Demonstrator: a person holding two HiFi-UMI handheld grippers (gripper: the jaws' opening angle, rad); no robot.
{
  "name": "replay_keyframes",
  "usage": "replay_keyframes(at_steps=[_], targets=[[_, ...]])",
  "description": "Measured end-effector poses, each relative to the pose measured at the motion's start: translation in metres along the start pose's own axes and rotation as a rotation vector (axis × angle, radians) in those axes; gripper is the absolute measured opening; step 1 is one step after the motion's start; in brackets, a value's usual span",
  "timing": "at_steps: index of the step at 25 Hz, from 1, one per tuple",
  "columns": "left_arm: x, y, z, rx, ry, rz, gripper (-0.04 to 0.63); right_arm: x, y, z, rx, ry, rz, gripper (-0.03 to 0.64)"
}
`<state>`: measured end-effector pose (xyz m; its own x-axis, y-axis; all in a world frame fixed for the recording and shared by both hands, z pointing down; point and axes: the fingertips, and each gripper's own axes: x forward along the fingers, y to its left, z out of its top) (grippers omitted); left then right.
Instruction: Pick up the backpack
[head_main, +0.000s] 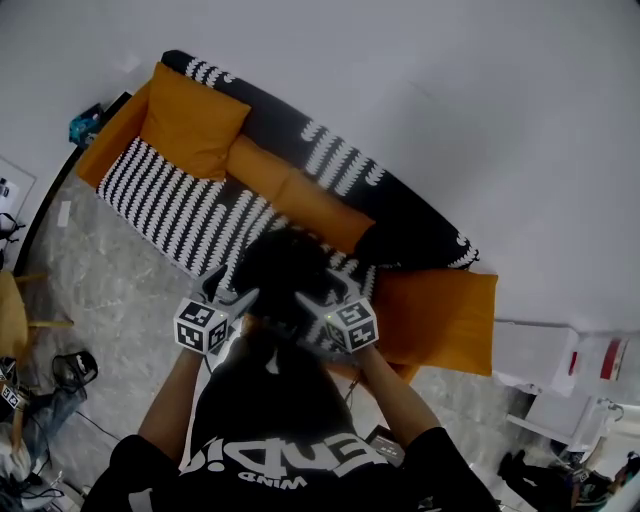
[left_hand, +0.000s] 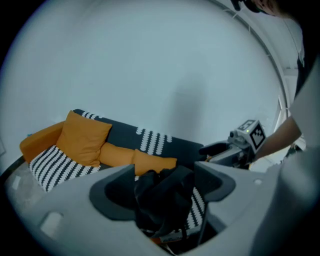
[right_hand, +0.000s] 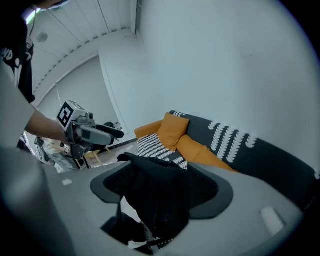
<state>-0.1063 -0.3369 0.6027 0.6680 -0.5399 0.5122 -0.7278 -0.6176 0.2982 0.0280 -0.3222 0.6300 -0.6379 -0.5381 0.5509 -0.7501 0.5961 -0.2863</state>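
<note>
The black backpack (head_main: 285, 272) sits slumped on the front edge of a black-and-white patterned sofa (head_main: 170, 205), right in front of the person. My left gripper (head_main: 236, 292) reaches it from the left and my right gripper (head_main: 316, 300) from the right. In the left gripper view the backpack (left_hand: 165, 200) bulges up between wide-apart jaws of the left gripper (left_hand: 165, 186), with gaps beside it. In the right gripper view dark backpack fabric (right_hand: 160, 205) hangs between the right gripper's (right_hand: 161, 187) spread jaws and partly covers the left pad. Neither pair of pads visibly presses on it.
Orange cushions (head_main: 195, 122) lie along the sofa, another (head_main: 435, 318) at its right end. A wooden chair (head_main: 15, 310) and bags (head_main: 60, 375) stand on the floor at left, white boxes (head_main: 545, 355) at right. A plain wall rises behind the sofa.
</note>
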Motion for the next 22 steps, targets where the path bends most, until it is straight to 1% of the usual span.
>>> replay_keyframes(at_steps=[3, 5, 7, 8, 11, 14, 15, 17, 22], targets=[[0.017, 0.007, -0.025, -0.029, 0.05, -0.012, 0.367, 0.023, -0.012, -0.021, 0.028, 0.046, 0.002, 0.337], [0.031, 0.012, -0.043, -0.029, 0.091, -0.018, 0.371, 0.039, -0.021, -0.036, 0.048, 0.078, 0.004, 0.337], [0.044, 0.018, -0.06, -0.027, 0.128, -0.009, 0.373, 0.053, -0.028, -0.047, 0.066, 0.1, 0.004, 0.336], [0.049, 0.021, -0.067, -0.037, 0.14, -0.001, 0.373, 0.059, -0.029, -0.052, 0.074, 0.11, 0.002, 0.334], [0.061, 0.031, -0.082, -0.11, 0.145, 0.004, 0.373, 0.076, -0.032, -0.067, 0.088, 0.139, 0.001, 0.328], [0.07, 0.036, -0.089, -0.185, 0.144, -0.018, 0.365, 0.088, -0.031, -0.072, 0.156, 0.146, 0.015, 0.311], [0.072, 0.037, -0.09, -0.198, 0.145, -0.024, 0.356, 0.09, -0.03, -0.072, 0.184, 0.143, 0.023, 0.31], [0.074, 0.036, -0.091, -0.206, 0.148, -0.033, 0.325, 0.093, -0.026, -0.074, 0.226, 0.143, 0.042, 0.284], [0.077, 0.028, -0.092, -0.222, 0.174, -0.051, 0.193, 0.097, -0.017, -0.078, 0.266, 0.163, 0.064, 0.162]])
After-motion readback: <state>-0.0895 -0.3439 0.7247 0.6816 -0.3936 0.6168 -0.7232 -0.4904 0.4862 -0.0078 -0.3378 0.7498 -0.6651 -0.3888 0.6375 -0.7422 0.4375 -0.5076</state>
